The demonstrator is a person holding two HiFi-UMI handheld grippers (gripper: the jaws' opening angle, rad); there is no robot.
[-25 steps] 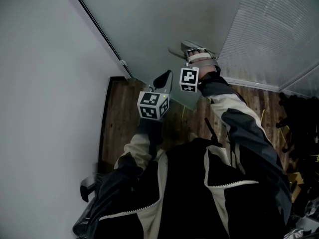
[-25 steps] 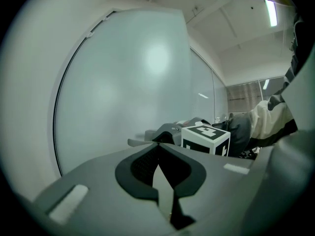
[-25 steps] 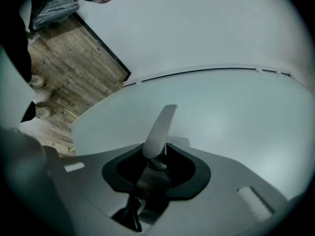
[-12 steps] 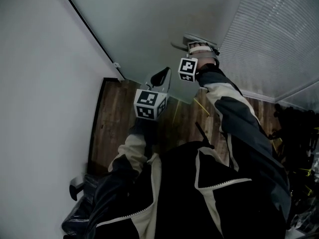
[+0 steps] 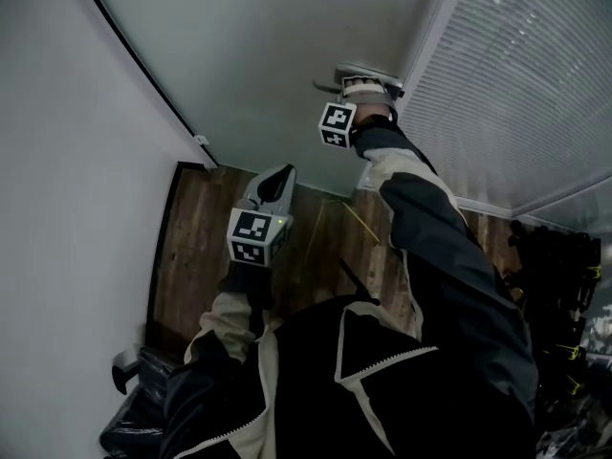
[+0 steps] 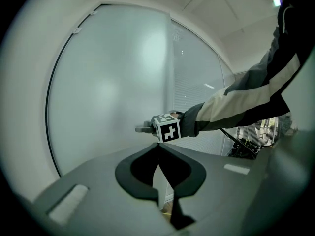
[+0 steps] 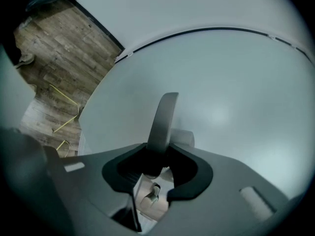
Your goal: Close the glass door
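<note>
The big pale frosted glass door (image 5: 277, 55) is standing upright, filling most of the head view. It is sitting between a plain white wall (image 5: 67, 161) on its hinge side and a glass panel with white slatted blinds (image 5: 516, 94) on its handle side. A brown wooden plank floor (image 5: 206, 247) is showing under the door.

The right gripper (image 7: 158, 166) is reaching far out to the door, and its jaws are squeezing the grey metal lever handle (image 7: 164, 117). The handle is running right up between the two dark jaws, so the grip is looking snug. The person is probably holding it this way because the handle is the one good place to steer the door, and it is sitting near the door's free edge, where a push or pull is doing the most.

The left gripper (image 6: 158, 151) is hanging in front of the door, well apart from the glass. Its jaws are pressed together with nothing inside. It is likely staying back because one gripper is enough for this job.

In the right gripper view, some floor is showing past the door's edge, so the door is probably not fully shut. I cannot tell if the latch is catching
</note>
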